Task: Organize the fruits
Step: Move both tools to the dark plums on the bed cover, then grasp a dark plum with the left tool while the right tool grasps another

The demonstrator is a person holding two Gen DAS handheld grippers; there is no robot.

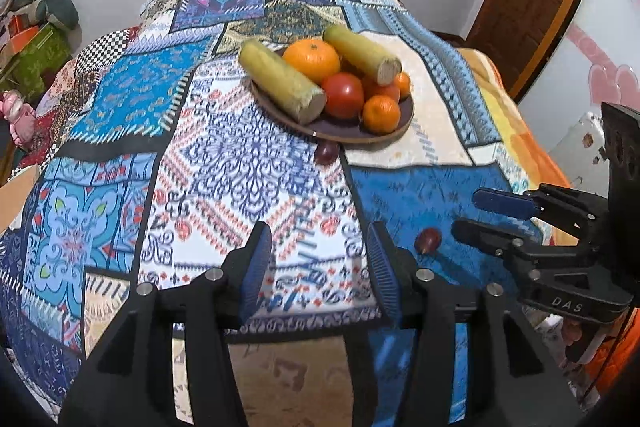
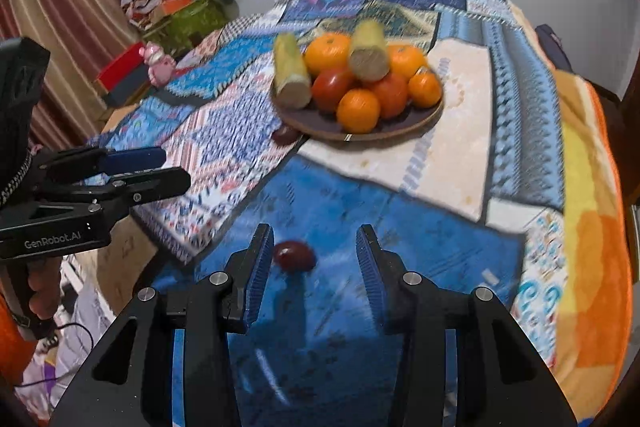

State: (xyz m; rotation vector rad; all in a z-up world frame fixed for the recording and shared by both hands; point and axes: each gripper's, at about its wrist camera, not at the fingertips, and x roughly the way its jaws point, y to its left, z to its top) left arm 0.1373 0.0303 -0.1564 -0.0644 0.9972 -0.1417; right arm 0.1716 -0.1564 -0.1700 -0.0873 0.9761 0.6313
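So your left gripper [image 1: 318,267] has its blue pads standing apart with nothing between them — just patterned cloth [image 1: 240,155] showing through the gap. Your right gripper [image 2: 314,269] is spread apart too, and it isn't clamped on anything; the small dark red fruit [image 2: 294,255] lies on the blue patch of cloth just ahead of its left pad, close to it, though I can't tell if they touch. From the left wrist view you can see that same fruit sitting just in front of the right gripper's fingertips.

Further back, the dark plate [image 1: 344,133] rests on the cloth-covered counter, loaded up: two yellow-green cylindrical pieces with cut ends [image 1: 282,81], a big orange [image 1: 312,59] between them, a red tomato [image 1: 343,95] at the front, and smaller oranges [image 1: 381,113] on the right side. A second small dark red fruit [image 1: 326,151] lies on the cloth right against the plate's near rim — it's off the plate, not on it
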